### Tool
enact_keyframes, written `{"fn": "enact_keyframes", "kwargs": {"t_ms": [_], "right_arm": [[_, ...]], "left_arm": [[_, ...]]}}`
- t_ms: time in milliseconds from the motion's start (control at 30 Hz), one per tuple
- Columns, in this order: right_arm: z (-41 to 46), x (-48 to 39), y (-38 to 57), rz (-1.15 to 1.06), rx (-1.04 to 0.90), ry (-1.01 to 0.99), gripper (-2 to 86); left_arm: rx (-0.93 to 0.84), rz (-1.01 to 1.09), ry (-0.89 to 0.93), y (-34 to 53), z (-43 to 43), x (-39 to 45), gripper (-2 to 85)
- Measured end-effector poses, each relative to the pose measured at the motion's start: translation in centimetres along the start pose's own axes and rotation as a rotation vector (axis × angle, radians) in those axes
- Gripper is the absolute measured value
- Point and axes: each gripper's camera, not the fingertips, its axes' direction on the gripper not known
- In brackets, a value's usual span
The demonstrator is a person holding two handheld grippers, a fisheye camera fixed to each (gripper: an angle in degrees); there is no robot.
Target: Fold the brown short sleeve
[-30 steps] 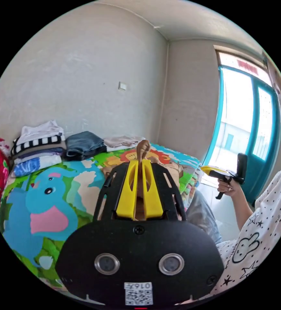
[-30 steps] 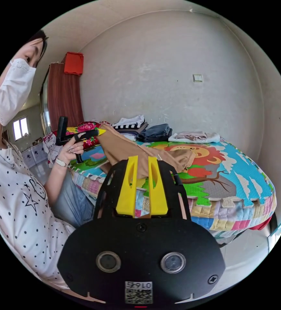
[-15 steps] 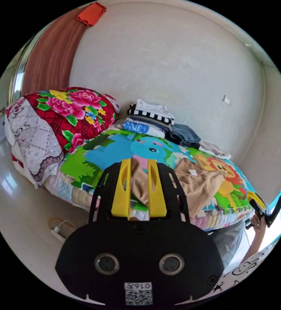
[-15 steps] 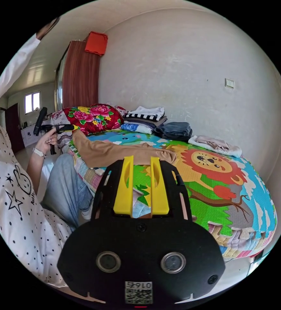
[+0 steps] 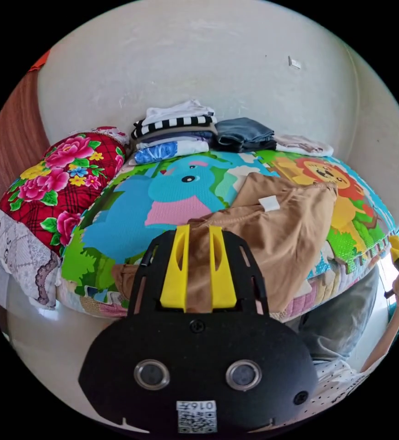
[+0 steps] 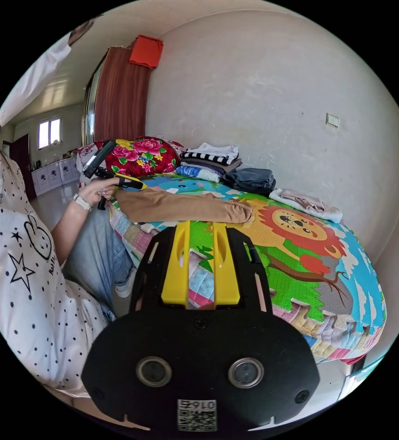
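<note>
Room: plain pale wall (image 5: 199, 55), a bed (image 6: 327, 284) covered by a cartoon animal mat (image 5: 172, 201), pale floor (image 5: 39, 339) beside it.

Left hand-held gripper (image 5: 198, 238): we see its two yellow jaws slightly apart with brown cloth between them; we cannot tell whether both press on it. In the right gripper view this same tool (image 6: 130, 184) is held in the person's hand (image 6: 99, 189) at the near corner of the bed, forearm raised, touching the end of the shirt.

Right hand-held gripper (image 6: 198, 238): jaws parted, nothing between them, held off the bed's near edge, aimed across the mat. In the left gripper view it shows at the far right, in the person's other hand (image 5: 398, 289), clear of the bed.

Brown short sleeve shirt (image 5: 277, 220): spread over the near half of the mat, white tag up, one part draped over the bed's edge toward the person's knees (image 5: 336, 316).

Open room: the lion side of the mat (image 6: 300, 224) lies bare; the elephant picture (image 5: 162, 192) is mostly uncovered.

Other items: we list a stack of folded clothes (image 5: 174, 130), dark folded jeans (image 5: 243, 134) and a pale folded garment (image 5: 302, 145) in a row along the wall, well apart from the shirt; a flowered red quilt (image 5: 57, 178) at the bed's end.
</note>
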Motion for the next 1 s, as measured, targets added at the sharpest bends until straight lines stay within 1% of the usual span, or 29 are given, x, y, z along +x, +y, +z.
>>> {"fn": "enact_keyframes", "kwargs": {"t_ms": [33,100,167,267,400,433,467,533,600,633,667,700,733,767,833,933,1000], "right_arm": [[-0.2,-0.1,0.0,0.002,0.0,0.001,7.9],[-0.8,0.0,-0.2,0.034,-0.006,0.011,7.8],[-0.9,0.2,-0.3,0.07,-0.008,0.011,7.7],[-0.8,0.2,-1.1,0.114,0.006,-0.023,7.4],[0.2,-1.4,-3.2,0.079,0.038,-0.096,7.5],[0.4,-1.7,-3.6,0.071,0.041,-0.101,7.7],[0.8,-2.4,-4.3,0.054,0.049,-0.115,8.0],[1.4,-3.6,-5.5,0.012,0.06,-0.15,9.3],[2.4,-6.1,-6.9,-0.108,0.048,-0.207,11.5],[2.7,-6.8,-7.1,-0.141,0.037,-0.215,11.9],[3.2,-8.1,-7.6,-0.199,0.007,-0.209,12.2],[3.5,-9.0,-7.8,-0.214,0.002,-0.151,12.1],[3.6,-9.2,-7.9,-0.215,-0.002,-0.116,12.1],[3.6,-9.7,-7.9,-0.22,0.007,-0.071,12.1],[2.9,-10.0,-7.7,-0.238,0.044,-0.083,11.3],[1.4,-9.8,-7.6,-0.294,0.065,-0.156,12.9],[0.4,-9.3,-7.4,-0.318,0.063,-0.206,14.3]], "left_arm": [[-0.027,0.009,0.055,0.0,0.7,-0.3,5.7],[-0.04,0.011,0.098,0.3,1.0,-0.8,4.1],[-0.025,0.04,0.106,0.7,0.4,-0.9,1.9],[0.037,0.105,0.186,1.3,-1.7,-0.8,0.5],[0.102,0.293,0.447,2.0,-5.1,1.4,-0.4],[0.111,0.363,0.528,2.1,-5.9,2.9,-0.5],[0.109,0.405,0.565,2.2,-6.3,3.8,-0.6],[0.1,0.569,0.664,2.9,-7.5,8.1,-0.7],[0.092,0.636,0.688,3.3,-8.1,11.0,-0.8],[0.086,0.62,0.593,3.5,-8.3,12.5,-0.8],[0.086,0.627,0.552,3.6,-8.5,13.1,-0.8],[0.089,0.654,0.485,3.9,-9.0,14.3,-0.8],[0.097,0.696,0.467,4.2,-9.8,15.2,-0.8],[0.105,0.706,0.461,4.3,-10.2,15.6,-0.8],[0.125,0.711,0.474,4.4,-11.8,16.0,-0.9],[0.19,0.603,0.512,3.8,-14.1,15.1,-0.8],[0.204,0.63,0.571,3.8,-15.4,15.4,-0.8]]}}
